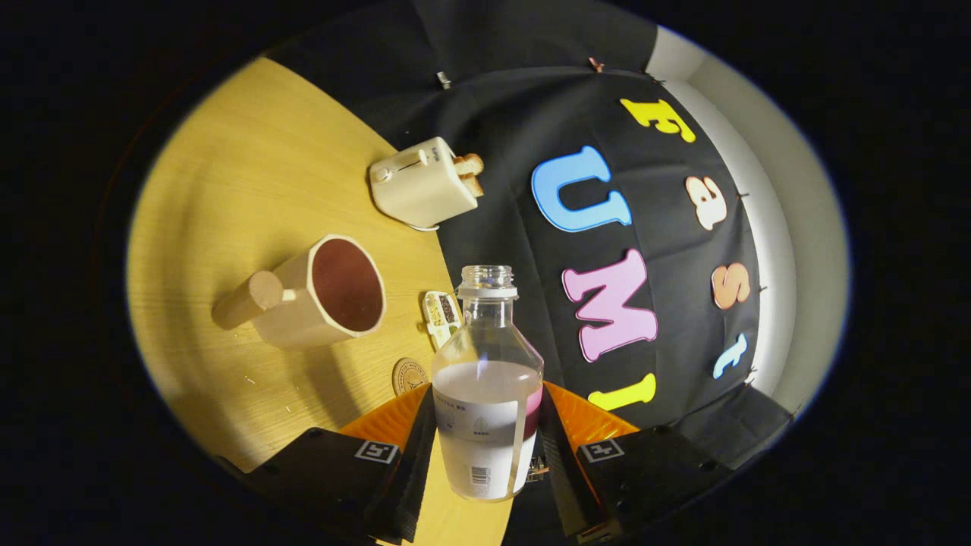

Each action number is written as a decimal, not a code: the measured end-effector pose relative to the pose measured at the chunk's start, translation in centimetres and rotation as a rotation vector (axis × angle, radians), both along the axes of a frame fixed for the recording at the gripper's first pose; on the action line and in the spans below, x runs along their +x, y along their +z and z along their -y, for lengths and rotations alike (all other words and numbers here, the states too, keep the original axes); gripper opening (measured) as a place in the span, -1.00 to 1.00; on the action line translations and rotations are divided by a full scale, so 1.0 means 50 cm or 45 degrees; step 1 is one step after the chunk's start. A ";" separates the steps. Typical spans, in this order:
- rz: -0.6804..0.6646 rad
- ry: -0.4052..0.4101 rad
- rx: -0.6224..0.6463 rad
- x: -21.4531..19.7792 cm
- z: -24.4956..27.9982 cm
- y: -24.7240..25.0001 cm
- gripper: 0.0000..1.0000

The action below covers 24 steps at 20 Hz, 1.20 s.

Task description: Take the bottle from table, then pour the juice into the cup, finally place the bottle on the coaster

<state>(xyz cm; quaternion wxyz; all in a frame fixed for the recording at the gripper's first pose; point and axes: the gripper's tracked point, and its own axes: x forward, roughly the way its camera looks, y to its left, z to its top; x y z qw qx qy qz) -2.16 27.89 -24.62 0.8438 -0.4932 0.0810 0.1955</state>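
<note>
- Claw (485, 447) pinching the bottle (486, 394) from both sides, cap off, pale liquid about halfway up
- Cup (322, 296) sits on the tabletop (243, 189) beyond the fingers, coaster (410, 377) just beside the bottle
- Toaster (419, 183) farther back

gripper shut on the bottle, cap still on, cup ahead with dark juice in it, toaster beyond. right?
One thing is off: the bottle has no cap; the gripper view shows its neck open. The rest holds: the gripper is shut on the bottle, the cup ahead holds dark juice, and the toaster stands beyond it.
</note>
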 end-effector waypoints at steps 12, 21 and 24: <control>-0.030 0.141 -0.368 -0.017 -0.012 -0.066 0.43; -0.019 0.195 -0.500 0.001 -0.005 -0.078 0.43; 0.000 0.219 -0.528 0.006 -0.008 -0.071 0.43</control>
